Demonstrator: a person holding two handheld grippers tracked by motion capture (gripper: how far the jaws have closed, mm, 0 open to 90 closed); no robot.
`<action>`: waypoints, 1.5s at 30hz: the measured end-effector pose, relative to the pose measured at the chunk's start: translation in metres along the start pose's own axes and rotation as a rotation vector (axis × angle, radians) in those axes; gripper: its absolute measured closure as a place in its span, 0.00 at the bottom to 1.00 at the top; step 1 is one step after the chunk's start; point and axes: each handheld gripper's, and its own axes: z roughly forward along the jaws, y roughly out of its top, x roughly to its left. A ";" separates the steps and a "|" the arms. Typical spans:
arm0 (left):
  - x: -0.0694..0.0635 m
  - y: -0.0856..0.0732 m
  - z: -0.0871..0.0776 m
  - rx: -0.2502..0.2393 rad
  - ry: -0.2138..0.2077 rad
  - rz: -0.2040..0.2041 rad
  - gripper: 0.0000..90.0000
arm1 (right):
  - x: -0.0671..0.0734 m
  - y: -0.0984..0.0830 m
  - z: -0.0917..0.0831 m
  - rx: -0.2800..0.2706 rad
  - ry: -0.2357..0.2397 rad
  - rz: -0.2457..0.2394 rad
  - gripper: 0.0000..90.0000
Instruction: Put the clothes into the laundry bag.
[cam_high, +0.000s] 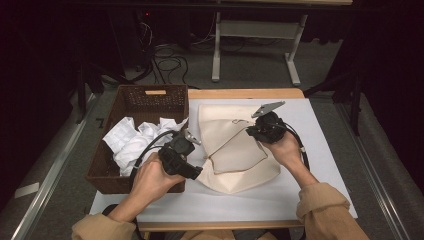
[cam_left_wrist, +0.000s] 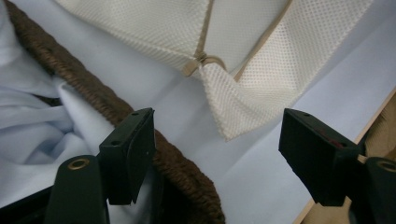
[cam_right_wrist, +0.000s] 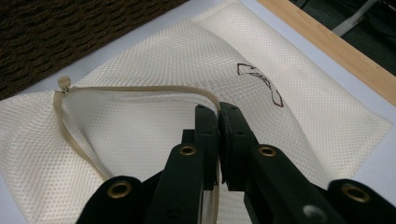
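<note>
A cream mesh bag (cam_high: 235, 150) lies on the white mat (cam_high: 320, 135), its zipper (cam_right_wrist: 140, 88) undone and the mouth gaping. My right gripper (cam_high: 251, 132) is shut on the bag's zipper edge, the jaws (cam_right_wrist: 218, 109) pinching the mesh and tape. My left gripper (cam_high: 196, 171) hangs open over the basket's near right corner. Between its jaws (cam_left_wrist: 217, 123) I see the mat and a folded corner of the bag (cam_left_wrist: 224, 102), untouched. The zipper's end (cam_left_wrist: 198, 60) sits just beyond that corner.
A brown wicker basket (cam_high: 107, 145) stands left of the bag, holding crumpled white cloth (cam_high: 132, 140); its rim (cam_left_wrist: 93, 93) runs under my left jaw. The table's wooden edge (cam_high: 245, 93) lies behind. Cables (cam_high: 170, 62) and a white frame (cam_high: 255, 30) sit on the floor beyond.
</note>
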 end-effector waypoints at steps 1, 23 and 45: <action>0.003 -0.001 -0.001 -0.001 -0.001 -0.010 0.31 | 0.000 0.000 0.000 0.000 -0.005 0.005 0.97; 0.043 -0.015 -0.012 0.045 0.059 -0.106 0.24 | -0.002 -0.002 -0.002 -0.006 -0.030 0.020 0.97; 0.089 -0.021 0.026 0.189 0.242 -0.213 0.21 | -0.004 -0.008 0.001 0.005 -0.024 0.025 0.96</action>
